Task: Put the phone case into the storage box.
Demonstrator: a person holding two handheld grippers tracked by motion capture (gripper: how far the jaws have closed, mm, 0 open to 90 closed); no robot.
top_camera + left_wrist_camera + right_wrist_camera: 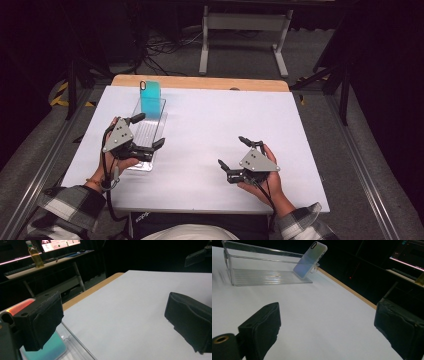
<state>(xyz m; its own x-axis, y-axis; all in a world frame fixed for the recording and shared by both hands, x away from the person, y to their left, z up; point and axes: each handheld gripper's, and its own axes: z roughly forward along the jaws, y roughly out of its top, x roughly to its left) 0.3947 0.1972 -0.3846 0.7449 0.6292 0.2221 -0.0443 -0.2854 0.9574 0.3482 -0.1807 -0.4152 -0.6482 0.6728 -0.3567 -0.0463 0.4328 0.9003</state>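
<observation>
My left gripper [145, 132] spreads wide over the clear tray [156, 131].
The teal phone case [150, 98] leans inside, reachable; my right gripper [234, 152] waits wide apart.

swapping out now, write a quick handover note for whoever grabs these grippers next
Left gripper: open, holding nothing, hovering over the clear tray at the table's left side, one of the fingers just above the phone case.
Right gripper: open, empty, over bare white table, well apart from the tray.
Teal phone case: stands tilted in the tray's far end, leaning on its end wall.
Done: apparently the case is in the tray, with both grippers free.
Left: cannot tell whether the case is to stay or come out; the left gripper is nearest if it needs grasping.
</observation>
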